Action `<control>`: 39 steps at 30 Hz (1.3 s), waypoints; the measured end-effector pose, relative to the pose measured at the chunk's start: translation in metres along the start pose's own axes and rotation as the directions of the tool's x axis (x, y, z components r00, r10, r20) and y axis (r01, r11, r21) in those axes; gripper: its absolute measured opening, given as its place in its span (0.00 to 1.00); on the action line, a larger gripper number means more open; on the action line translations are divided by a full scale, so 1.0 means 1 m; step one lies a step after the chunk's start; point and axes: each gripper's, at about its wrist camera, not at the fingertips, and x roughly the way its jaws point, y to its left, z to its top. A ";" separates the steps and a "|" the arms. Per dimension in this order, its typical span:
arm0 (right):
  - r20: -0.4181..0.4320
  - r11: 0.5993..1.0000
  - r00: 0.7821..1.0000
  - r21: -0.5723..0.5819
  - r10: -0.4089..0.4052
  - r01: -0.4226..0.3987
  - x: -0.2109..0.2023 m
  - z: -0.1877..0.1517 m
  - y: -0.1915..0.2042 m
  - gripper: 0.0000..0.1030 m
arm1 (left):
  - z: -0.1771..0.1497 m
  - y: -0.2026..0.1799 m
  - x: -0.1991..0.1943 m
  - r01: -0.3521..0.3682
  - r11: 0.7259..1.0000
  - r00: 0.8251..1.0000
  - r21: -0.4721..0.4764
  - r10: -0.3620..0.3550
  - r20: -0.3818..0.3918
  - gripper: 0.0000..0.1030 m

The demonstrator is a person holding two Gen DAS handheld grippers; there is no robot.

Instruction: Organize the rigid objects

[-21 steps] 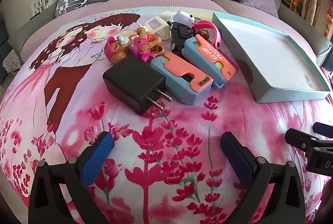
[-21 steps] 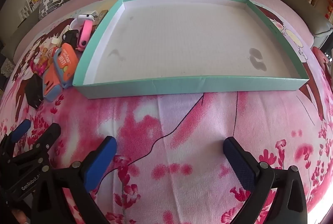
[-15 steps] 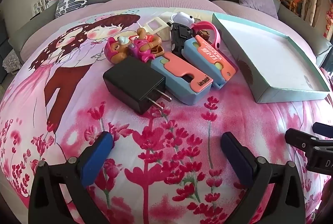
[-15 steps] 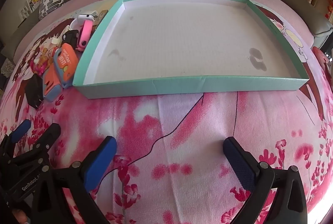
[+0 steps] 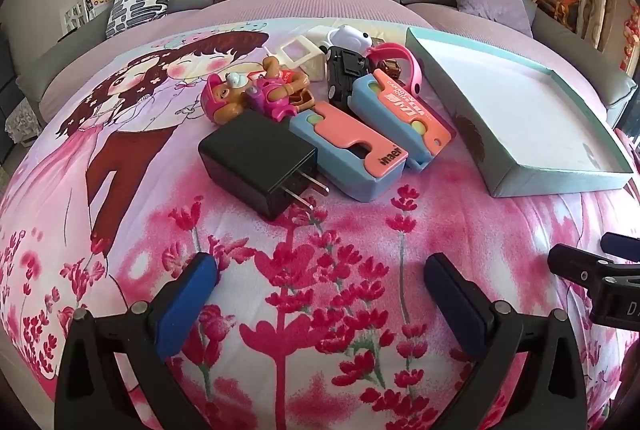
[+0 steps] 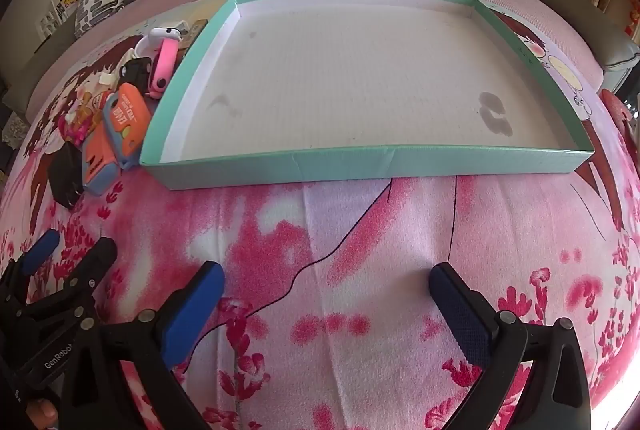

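Hovering low in frame, left tongs (image 5: 320, 280) and right tongs (image 6: 326, 288) gape wide, empty; the toy pile (image 5: 320, 110) sits centre-frame, left of the teal tray (image 6: 360, 166)

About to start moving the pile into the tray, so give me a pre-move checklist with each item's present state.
1. Left gripper open, nothing between its fingers: ok.
2. Right gripper open, nothing between its fingers: ok.
3. Tray holds nothing, only stains on its floor: ok.
4. Black charger nearest the left gripper, top free, prongs toward the camera: ok.
5. Blue-and-orange cases lie side by side, touching; whether the charger touches the near one: cannot tell.
6. Items behind the pile, under the pink headband: partly hidden, cannot tell.
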 end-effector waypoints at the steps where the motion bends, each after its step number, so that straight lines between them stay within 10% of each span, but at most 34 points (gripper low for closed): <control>1: 0.000 1.000 1.000 0.000 0.000 0.000 0.000 0.000 0.000 1.00 | 0.000 0.000 0.000 0.001 1.000 1.000 0.000 -0.001 0.000 1.00; 39: 0.000 1.000 1.000 0.001 0.001 -0.001 0.000 0.000 0.000 1.00 | -0.003 0.000 -0.001 0.000 1.000 1.000 -0.001 0.000 0.007 1.00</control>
